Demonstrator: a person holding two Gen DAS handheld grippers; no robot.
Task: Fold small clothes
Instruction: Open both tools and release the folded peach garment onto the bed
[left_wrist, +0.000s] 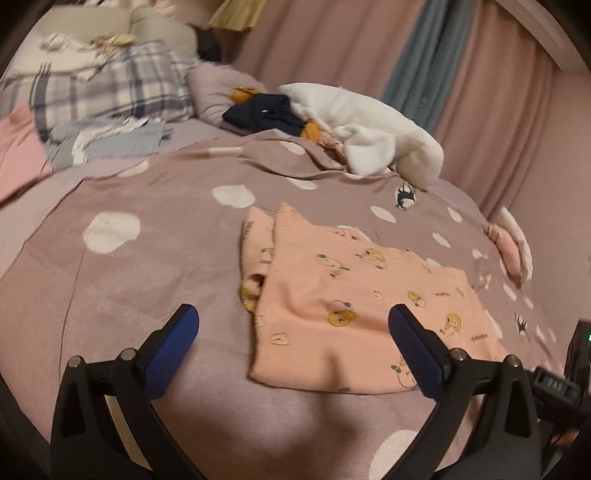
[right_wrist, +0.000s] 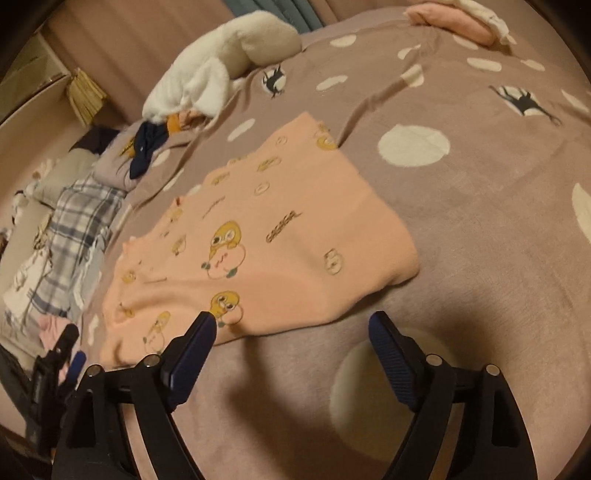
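Note:
A small peach garment (left_wrist: 332, 295) with yellow cartoon prints lies folded flat on the mauve spotted bedspread (left_wrist: 129, 277). It also shows in the right wrist view (right_wrist: 258, 236). My left gripper (left_wrist: 293, 319) is open and empty, just above the garment's near edge. My right gripper (right_wrist: 291, 325) is open and empty, at the garment's near right edge, its left finger (right_wrist: 199, 332) over the cloth. The left gripper's body (right_wrist: 55, 365) shows at the lower left of the right wrist view.
A white plush toy (left_wrist: 369, 129) and a dark navy cloth (left_wrist: 266, 114) lie at the far side of the bed. Plaid bedding (left_wrist: 110, 88) and folded clothes (left_wrist: 122, 140) sit at the far left. A pink item (left_wrist: 509, 247) lies at the right edge. Curtains (left_wrist: 424, 55) hang behind.

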